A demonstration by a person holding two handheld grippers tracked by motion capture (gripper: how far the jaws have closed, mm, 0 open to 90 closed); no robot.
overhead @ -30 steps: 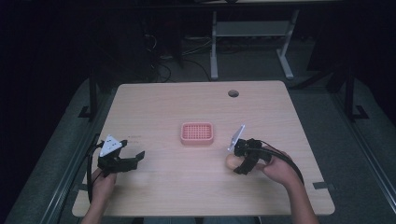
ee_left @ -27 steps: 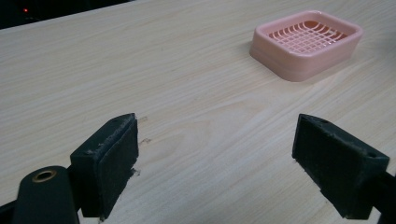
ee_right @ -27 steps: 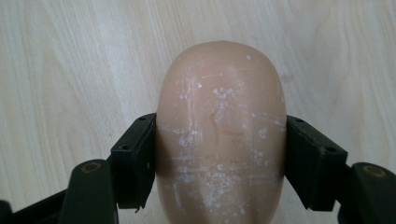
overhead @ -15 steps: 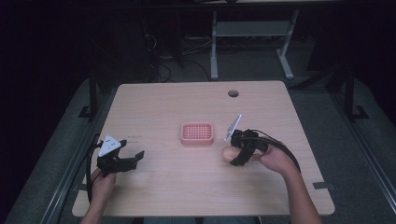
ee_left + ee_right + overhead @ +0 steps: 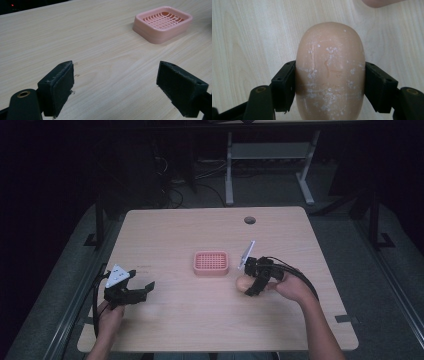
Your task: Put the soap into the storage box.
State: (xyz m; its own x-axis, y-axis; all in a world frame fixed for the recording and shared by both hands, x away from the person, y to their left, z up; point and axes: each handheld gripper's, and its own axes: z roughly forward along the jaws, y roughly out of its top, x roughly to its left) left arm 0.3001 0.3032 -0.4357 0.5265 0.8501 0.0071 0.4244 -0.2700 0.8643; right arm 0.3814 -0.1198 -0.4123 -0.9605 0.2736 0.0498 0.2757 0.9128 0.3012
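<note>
A peach-coloured oval bar of soap with white flecks is clamped between the two black jaws of my right gripper, which is shut on it. In the high view the soap hangs just right of and nearer than the pink slotted soap dish, slightly above the table. My left gripper rests near the table's front left, jaws wide apart with nothing between them. From the left gripper view the pink soap dish lies far ahead to the right, beyond my open left gripper.
The light wooden table has a round cable hole at the back right. A desk frame stands on the dark floor behind the table.
My right gripper has carried the soap leftward and a little forward, closer to the pink dish. The left gripper has stayed put.
</note>
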